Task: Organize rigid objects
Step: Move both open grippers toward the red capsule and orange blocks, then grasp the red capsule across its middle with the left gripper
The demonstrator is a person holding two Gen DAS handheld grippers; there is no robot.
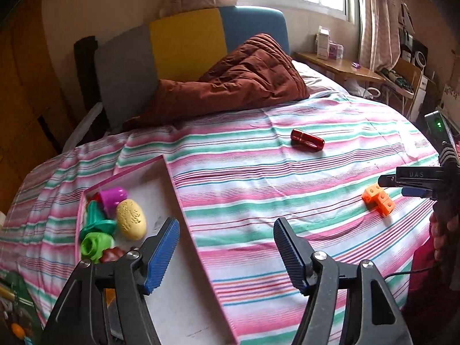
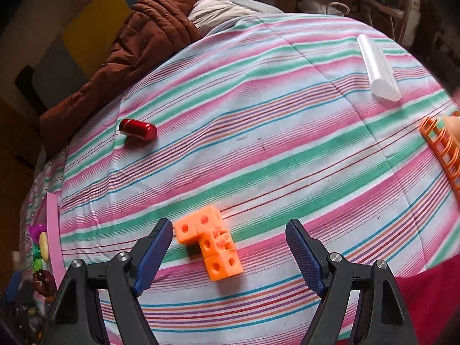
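The orange block cluster (image 2: 210,247) lies on the striped bed (image 2: 287,149), under the right claw (image 2: 230,247), whose jaws are spread (touching nothing). Beyond the cluster rests a red capsule (image 2: 138,130). The left claw (image 1: 225,247), likewise released, hangs over the pink-rimmed tray (image 1: 178,189) edge.

Both wrist cameras look steeply down over the striped-sheeted bed (image 1: 258,155); both show the orange plastic cube cluster (image 2: 208,245), nearer in the right view.

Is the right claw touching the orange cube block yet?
Apart. In the right wrist view the right claw stands open, and striped bedspread shows between each blue pad and the orange cube block, which lies untouched between them.
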